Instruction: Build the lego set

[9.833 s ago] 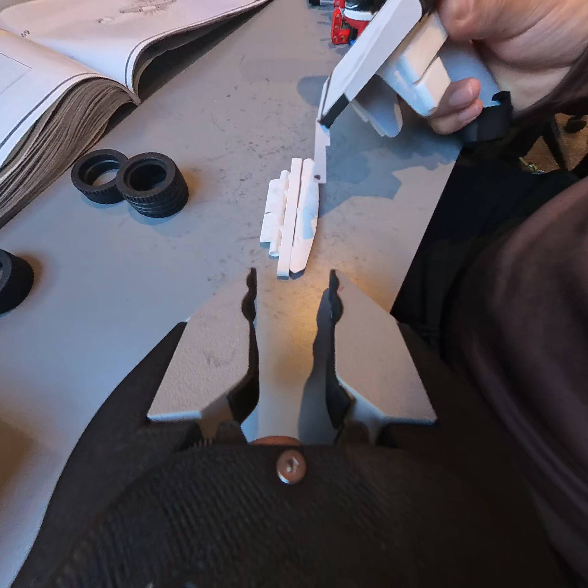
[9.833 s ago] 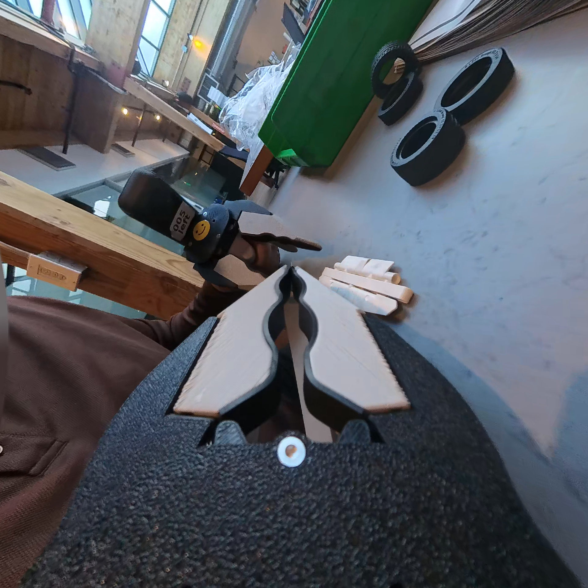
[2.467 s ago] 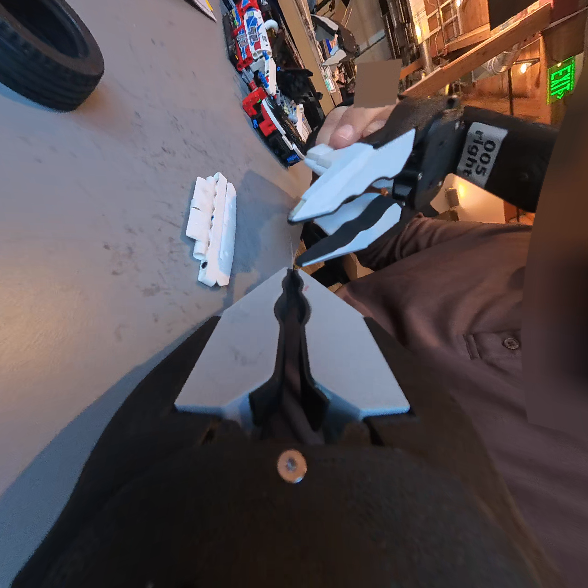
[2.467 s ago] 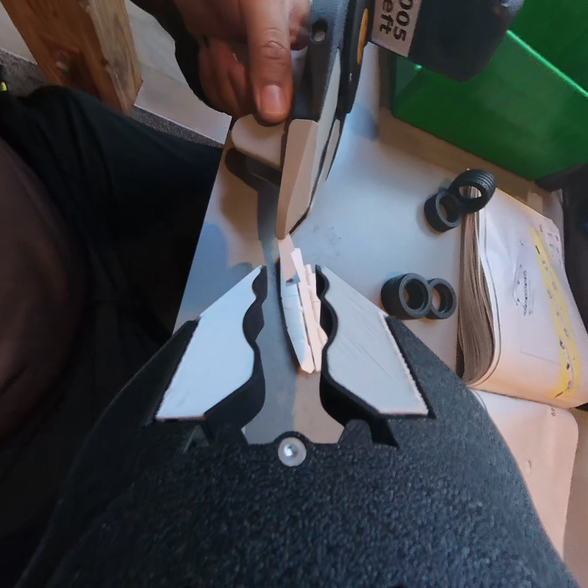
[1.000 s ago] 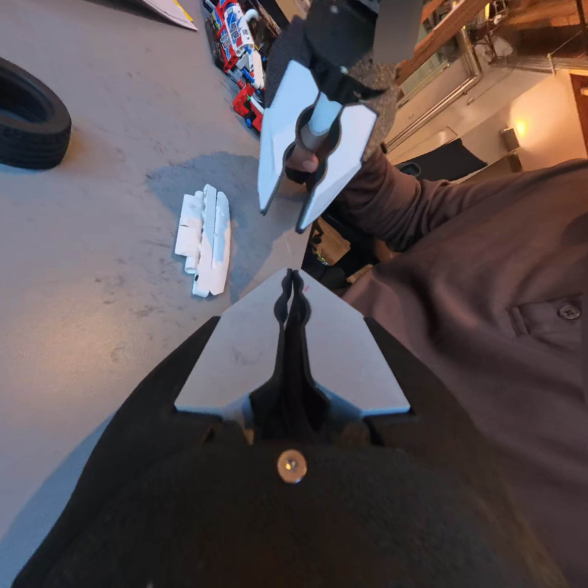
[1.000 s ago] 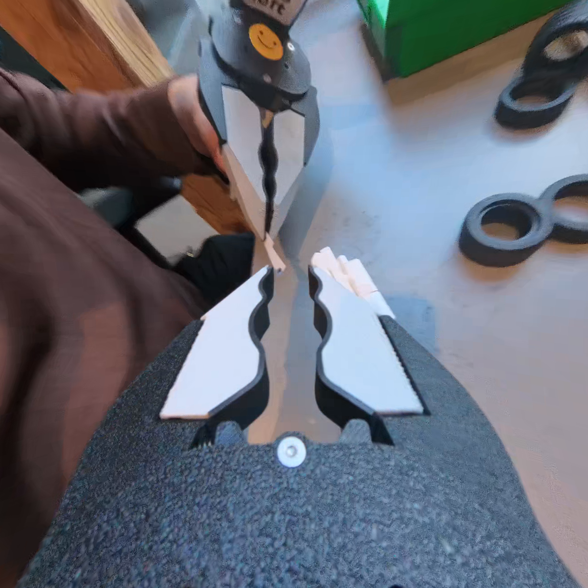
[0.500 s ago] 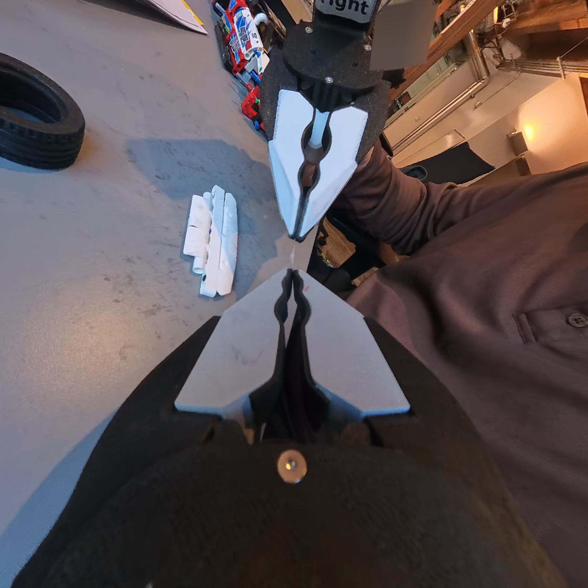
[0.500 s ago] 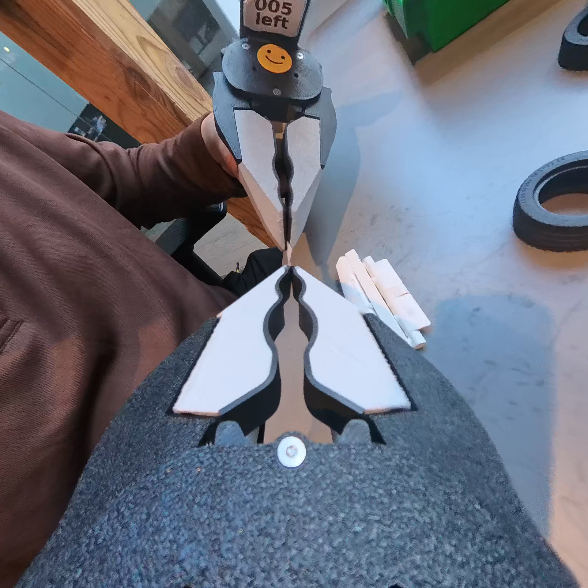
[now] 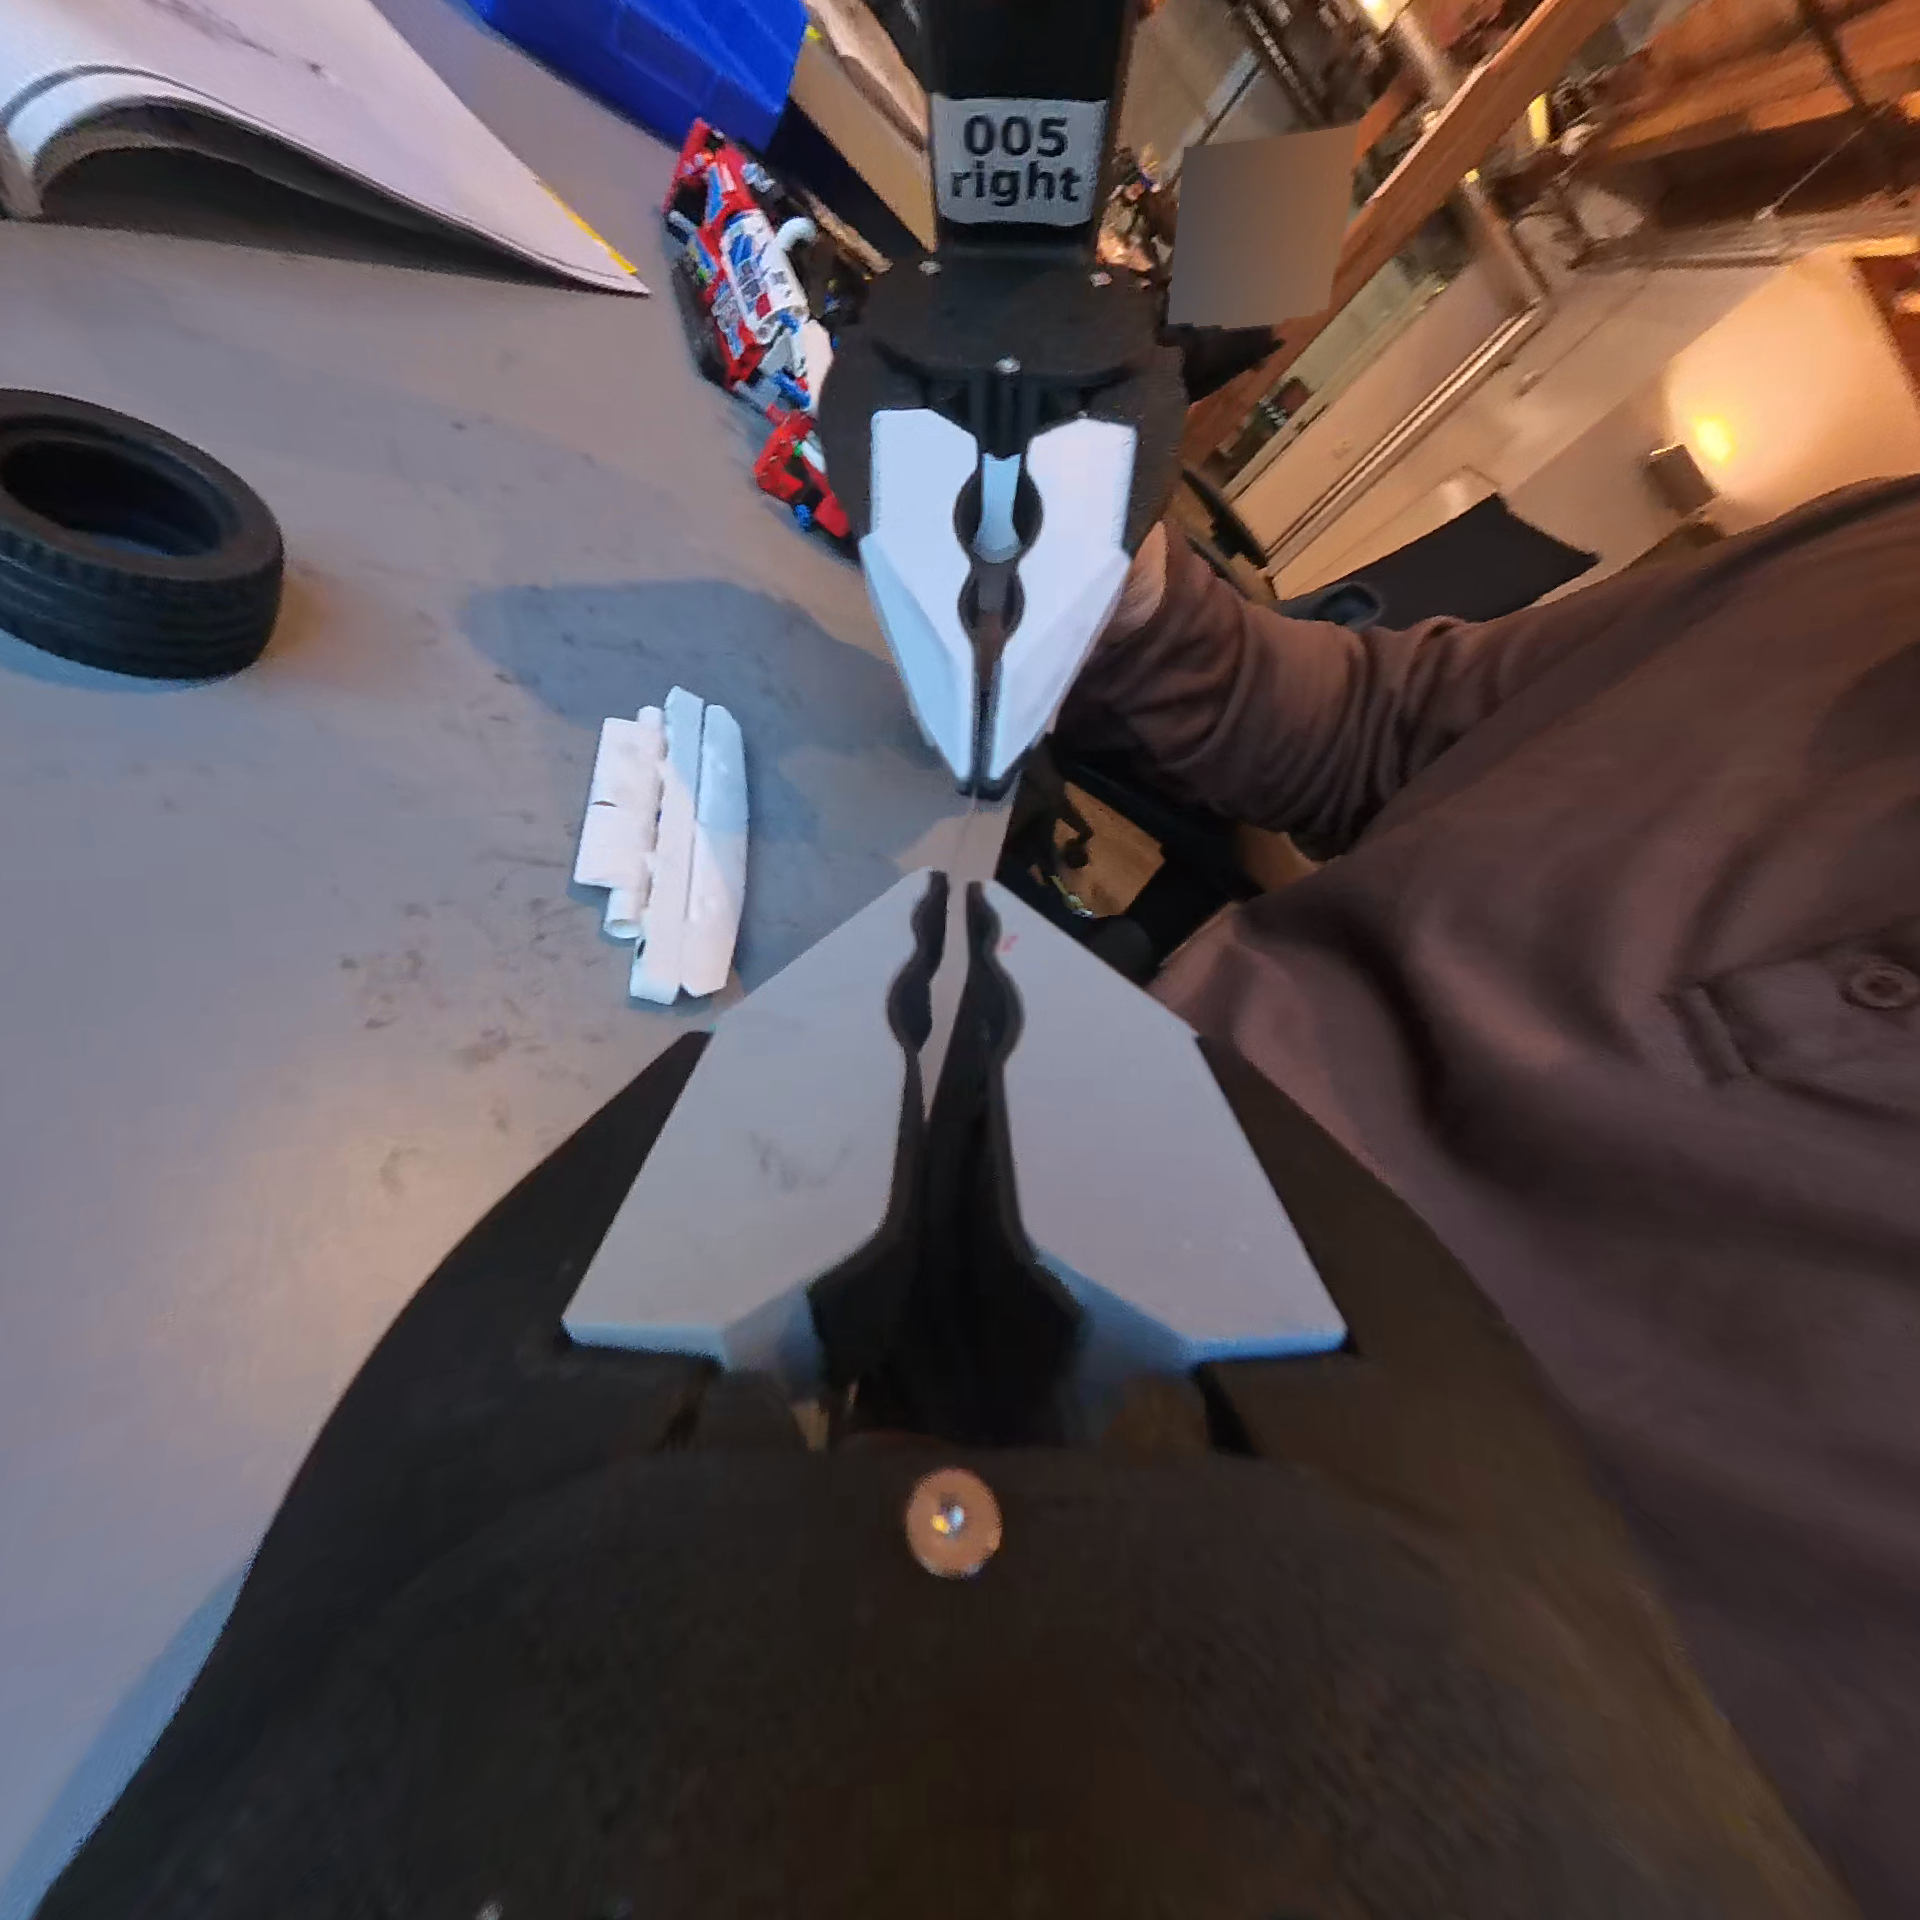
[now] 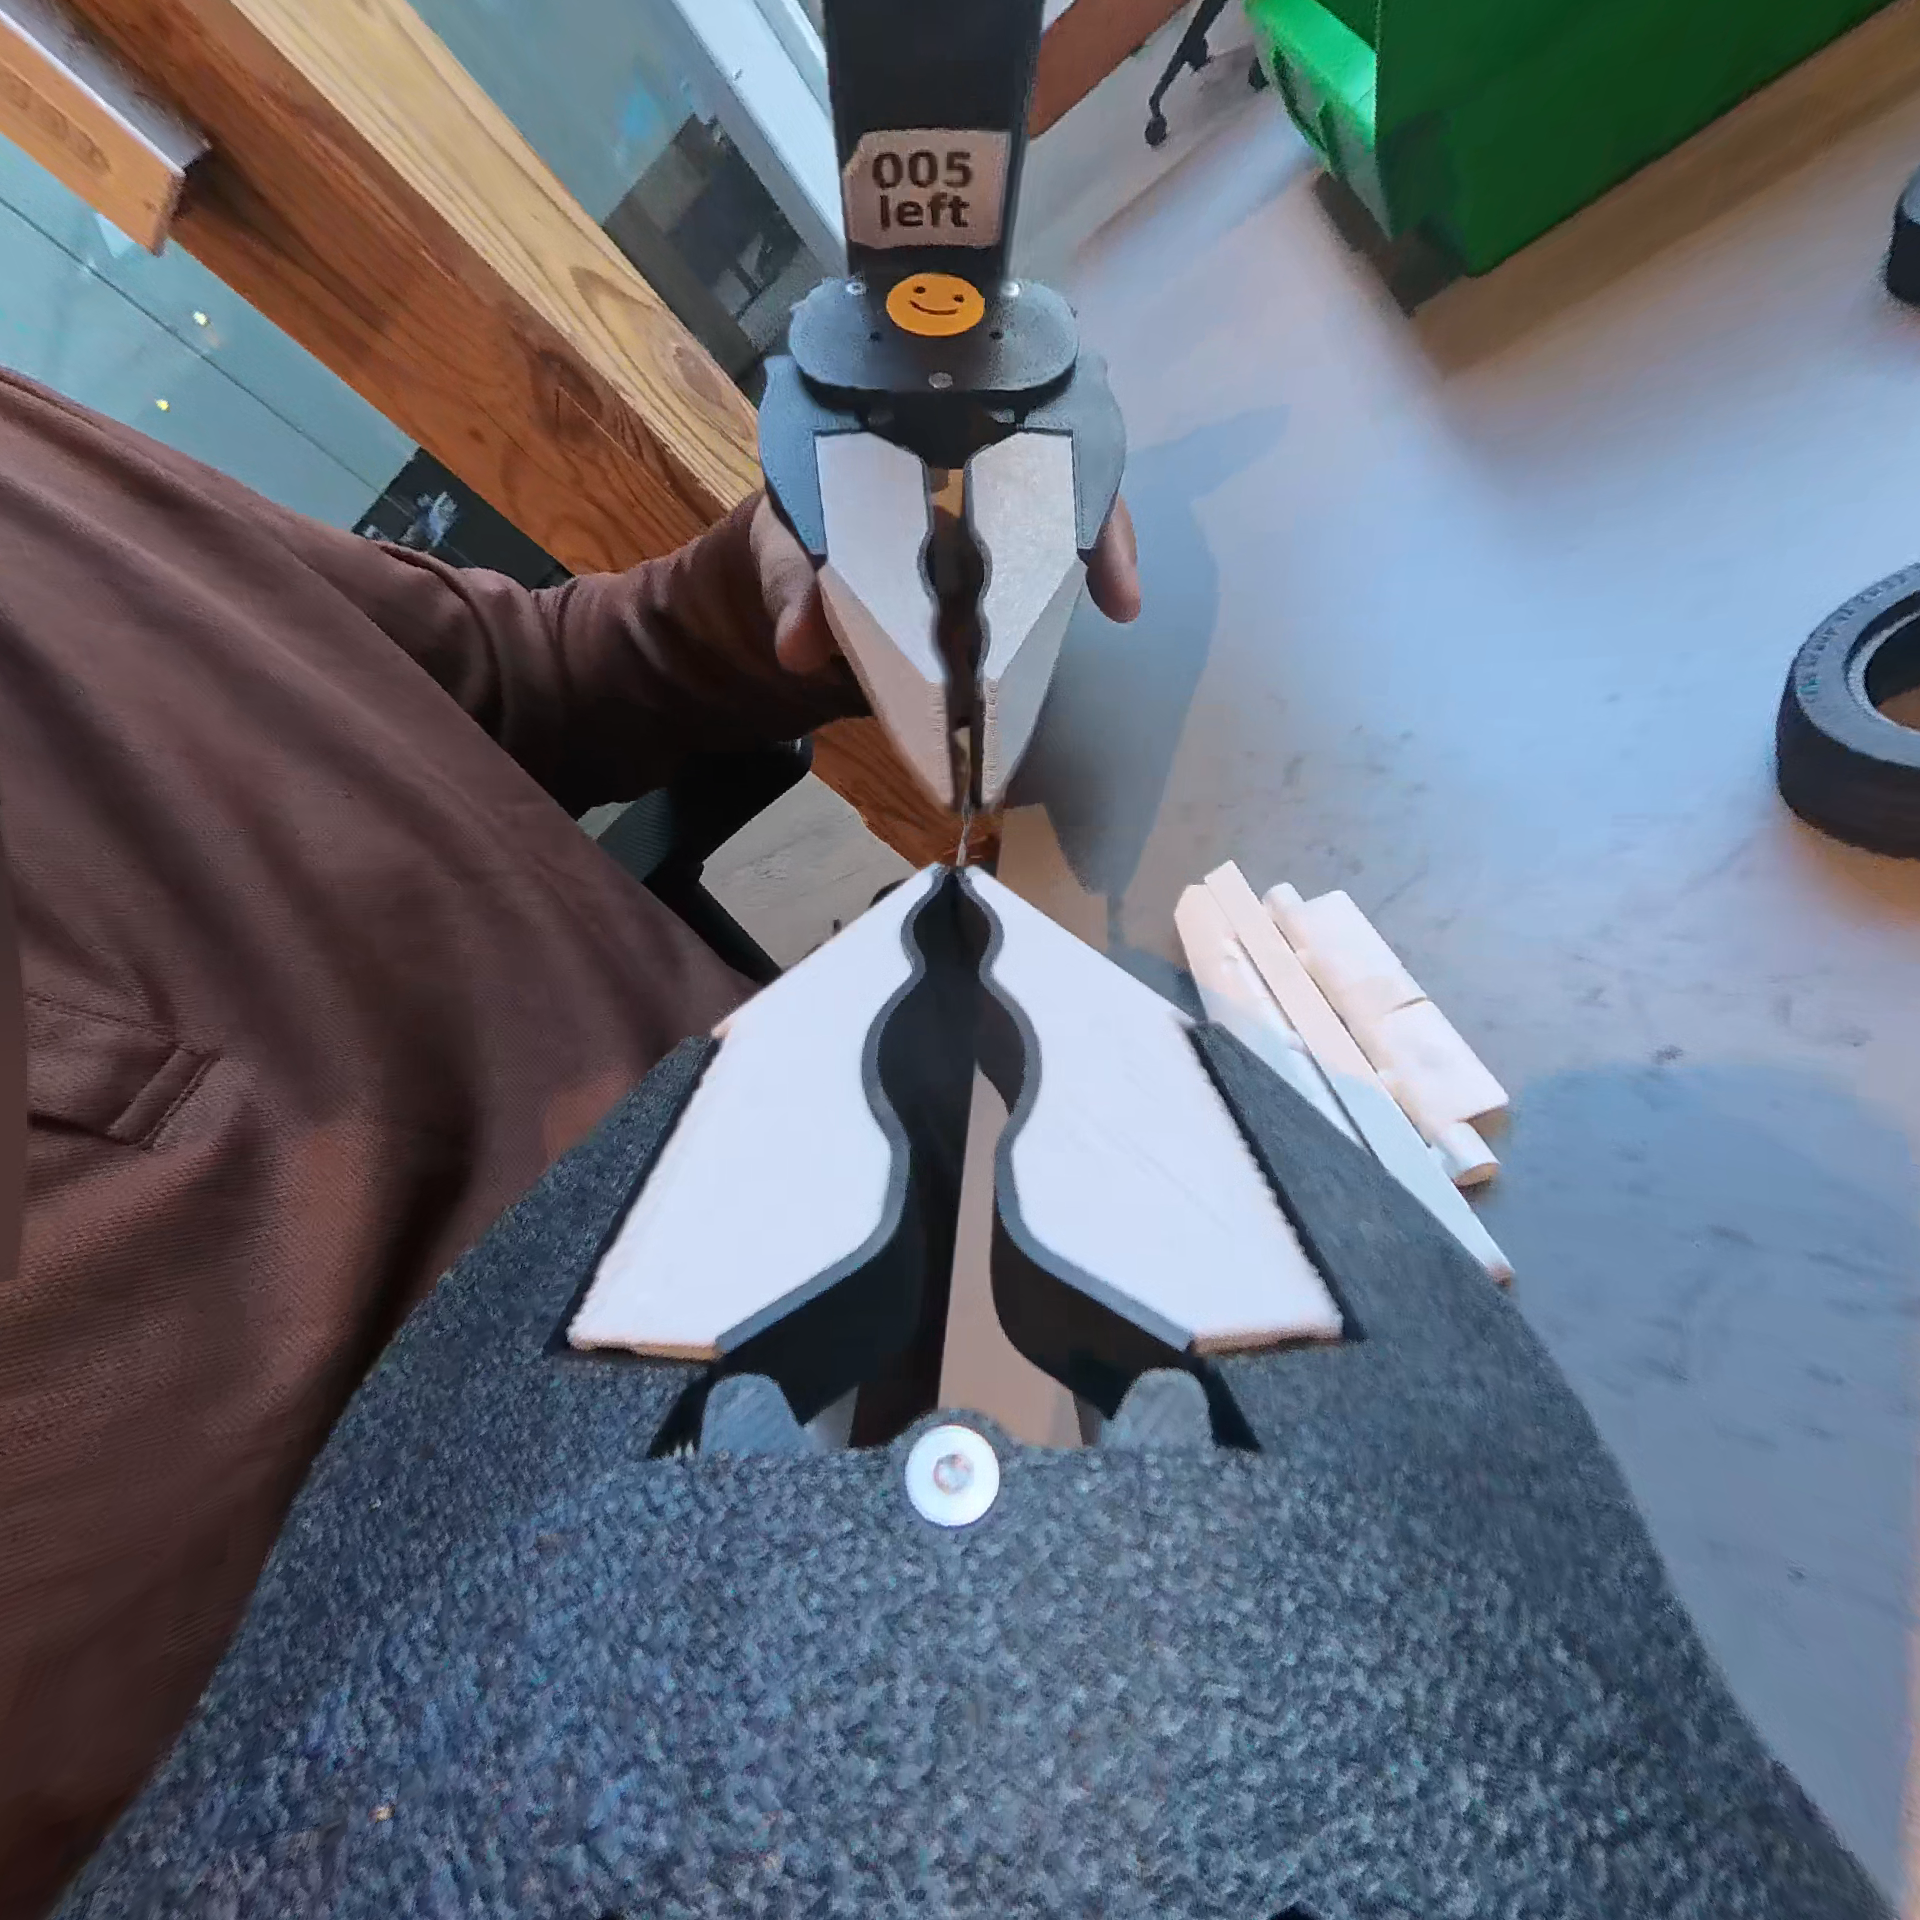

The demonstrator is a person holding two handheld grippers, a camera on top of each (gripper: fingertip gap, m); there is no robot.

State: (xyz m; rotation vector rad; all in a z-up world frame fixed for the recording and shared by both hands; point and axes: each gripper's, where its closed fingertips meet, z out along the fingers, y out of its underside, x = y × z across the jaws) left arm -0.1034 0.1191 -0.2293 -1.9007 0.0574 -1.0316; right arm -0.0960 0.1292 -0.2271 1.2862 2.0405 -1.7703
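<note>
**Two hand-held grippers meet tip to tip over a thin sliver**

The grey tabletop (image 9: 312, 935) carries everything, and the person sits at its near edge, brown sleeves reaching in from the side. At 10 o'clock in the left wrist view lies an open instruction book (image 9: 260, 135), presumably kept flat there for reference. A black tyre (image 9: 125, 535) rests at 9 o'clock, set aside and well apart from the work. Farther back, at 12 o'clock, stands a red, white and blue part-built model (image 9: 748, 270), out of the way.

Just beside the table edge, at about 10 o'clock from the tips, sits a small bundle of white pieces (image 9: 670, 842), untouched and flat on the surface, close enough to be reached next.

Above the edge, the left hand-held gripper (image 9: 954, 883) and the right hand-held gripper (image 10: 951, 878) point straight at each other, both clenched. Between their tips runs something very thin and pale, edge-on; I judge it a sticker or sliver being passed or pulled, but it is too small to name, and I cannot tell which one truly grips it.
</note>
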